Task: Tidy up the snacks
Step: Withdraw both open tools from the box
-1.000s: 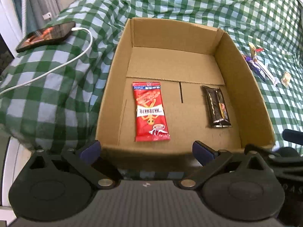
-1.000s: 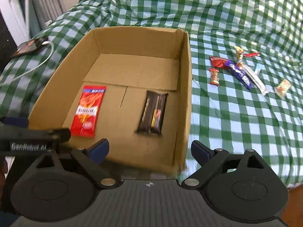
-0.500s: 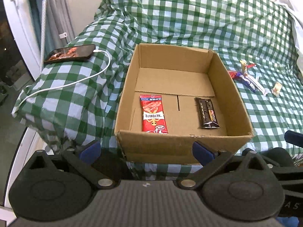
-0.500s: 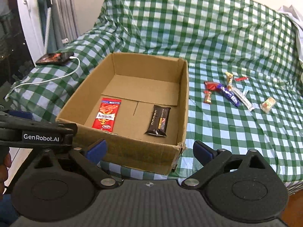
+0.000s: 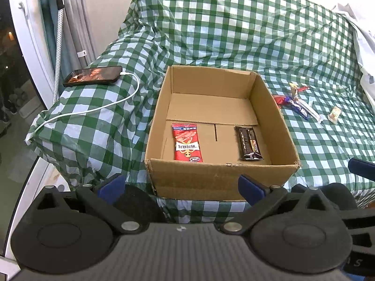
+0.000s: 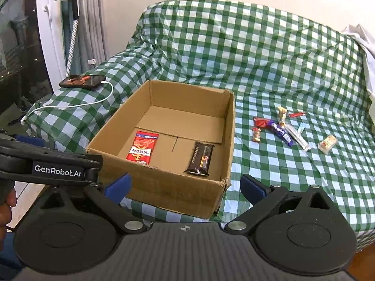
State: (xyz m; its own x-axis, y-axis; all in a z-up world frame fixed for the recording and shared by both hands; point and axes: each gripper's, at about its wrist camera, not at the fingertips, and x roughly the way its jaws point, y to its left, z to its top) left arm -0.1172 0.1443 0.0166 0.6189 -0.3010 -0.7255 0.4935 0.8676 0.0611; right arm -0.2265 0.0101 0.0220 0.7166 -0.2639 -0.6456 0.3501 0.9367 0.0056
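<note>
An open cardboard box (image 5: 220, 178) (image 6: 161, 187) sits on the green checked cover. Inside lie a red snack packet (image 5: 186, 142) (image 6: 143, 148) on the left and a dark brown bar (image 5: 249, 142) (image 6: 200, 158) on the right. Several small snacks (image 6: 281, 128) (image 5: 297, 100) and a pale wrapped one (image 6: 328, 143) (image 5: 334, 114) lie loose on the cover to the right of the box. My left gripper (image 5: 181, 187) is open and empty, held in front of the box's near wall. My right gripper (image 6: 185, 185) is open and empty, near the box's front right corner.
A phone (image 5: 92, 76) (image 6: 82, 81) with a white charging cable (image 5: 98, 109) lies on the raised cover left of the box. A window frame and curtain stand at far left. The left gripper's body (image 6: 51, 166) crosses the right wrist view's left side.
Both grippers have pulled back and up from the box, so the whole box and more of the cover show. Both stay open. The snacks have not moved.
</note>
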